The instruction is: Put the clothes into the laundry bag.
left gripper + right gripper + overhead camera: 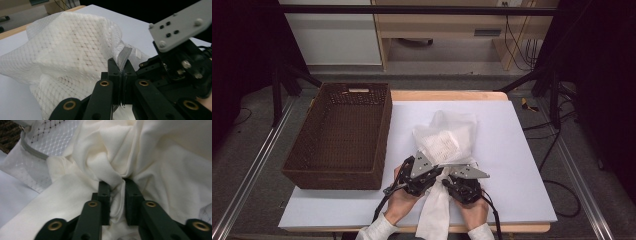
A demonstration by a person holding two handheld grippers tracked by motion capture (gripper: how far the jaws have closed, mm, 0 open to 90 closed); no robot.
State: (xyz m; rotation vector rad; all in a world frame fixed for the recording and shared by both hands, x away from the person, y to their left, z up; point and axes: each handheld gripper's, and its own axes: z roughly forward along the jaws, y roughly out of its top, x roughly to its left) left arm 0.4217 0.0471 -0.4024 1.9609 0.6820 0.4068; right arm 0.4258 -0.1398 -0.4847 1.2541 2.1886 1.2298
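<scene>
Left gripper clamped on mesh laundry bag's zipper edge at centre frame, right gripper pinching cream cloth bunched between its jaws, wicker basket at left.

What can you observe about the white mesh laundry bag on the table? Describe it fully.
The white mesh laundry bag lies crumpled on the white table cover, right of the brown wicker basket. It is net-like and semi-transparent, with a grey zipper edge. The left gripper is shut on that edge. Cream cloth bunches at its mouth, pinched by the right gripper.
</scene>
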